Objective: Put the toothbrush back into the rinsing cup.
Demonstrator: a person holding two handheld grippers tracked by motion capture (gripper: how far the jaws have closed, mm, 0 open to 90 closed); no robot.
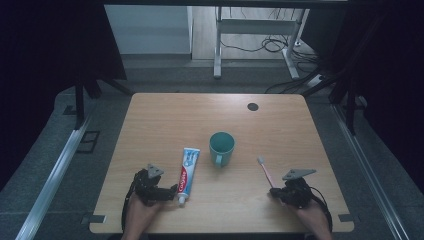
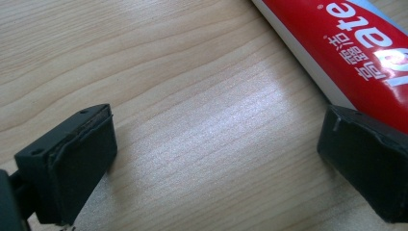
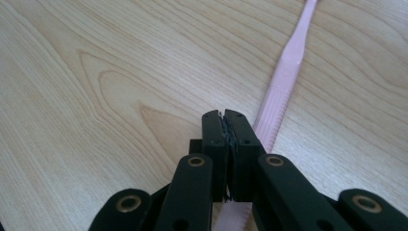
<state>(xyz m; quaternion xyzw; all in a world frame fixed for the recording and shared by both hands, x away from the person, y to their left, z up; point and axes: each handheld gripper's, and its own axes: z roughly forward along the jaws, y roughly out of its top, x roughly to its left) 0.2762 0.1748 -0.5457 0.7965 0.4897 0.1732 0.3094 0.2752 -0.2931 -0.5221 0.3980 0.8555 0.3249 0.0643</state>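
High view: our left gripper [image 1: 172, 192] spreads beside the toothpaste [image 1: 188, 169]; our right gripper [image 1: 274, 191] pinches the toothbrush [image 1: 265, 172] handle, flat on the table [image 1: 165, 115]. Both remain outside the cup [image 1: 221, 147].

The high view is dim and a bit grainy, with black corners at both sides. The table [image 1: 165, 120] looks dull there. In the left gripper view, a bright shine lies on the wood, and the near black pads look soft and blurry.
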